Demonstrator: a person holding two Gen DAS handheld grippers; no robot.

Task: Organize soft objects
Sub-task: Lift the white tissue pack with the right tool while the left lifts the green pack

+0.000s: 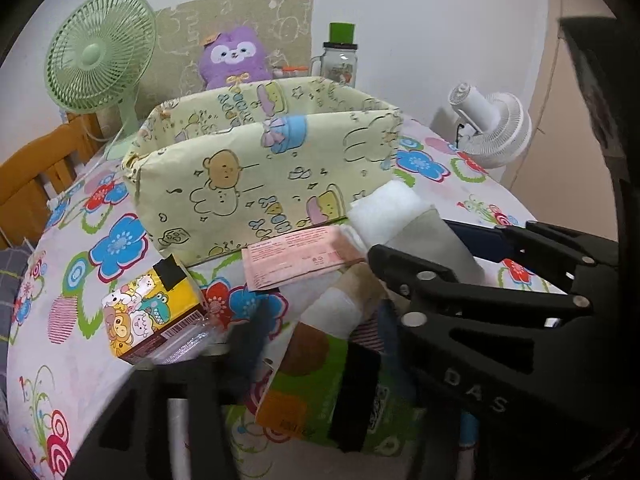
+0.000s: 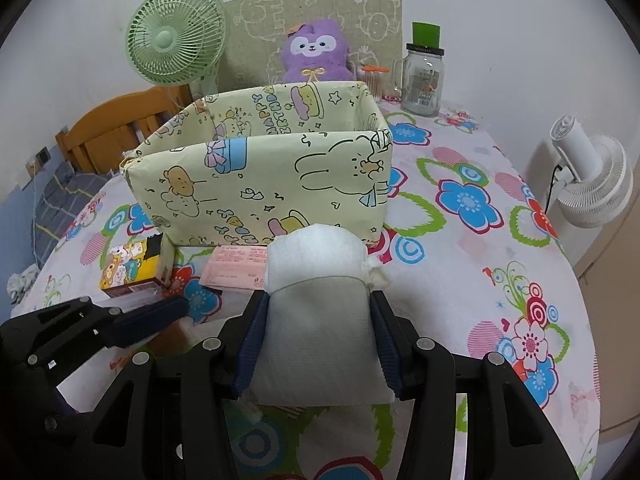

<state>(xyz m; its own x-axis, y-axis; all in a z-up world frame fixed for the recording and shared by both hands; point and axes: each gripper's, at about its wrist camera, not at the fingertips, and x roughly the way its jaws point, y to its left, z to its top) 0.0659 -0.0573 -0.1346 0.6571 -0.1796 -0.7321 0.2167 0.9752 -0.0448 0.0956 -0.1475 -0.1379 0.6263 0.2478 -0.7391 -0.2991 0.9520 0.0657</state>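
**Held item.** A soft white pack [image 2: 320, 312], tissue-like with a puffed upper end, is pinched across its width between the two blue-padded fingers [image 2: 252, 340] of the right gripper [image 2: 320, 344]. It is carried low above the desk [image 2: 480, 280], just short of the near wall of the paper-wrapped box [image 2: 260, 184] at 12 o'clock.

**Second tool.** The left gripper [image 2: 152, 320] is seen at 9 o'clock of the pack. Its fingers are spread and nothing is pressed between them; only one blue pad tip is shown near the pack's lower left corner.

**Loose items, 9 to 10 o'clock.** A pink packet [image 2: 236, 268] is laid against the foot of the box; a yellow cartoon-print carton [image 2: 128, 268] is set beside it; a green pack [image 1: 320, 400] is partly hidden under the left tool.

**Hazards, judged.**
- The pack's puffed top is likely to be caught on the box's near wall if it is not lifted above the rim, and the light box could be pushed back or tipped.
- A soft pack can be squeezed out of a narrow grip; slippage onto the pink packet is possible.
- The two tools are close together; a knock from the left one could twist the pack.
- A glass jar [image 2: 422, 80] at 1 o'clock behind the box could be struck if the box is shoved.
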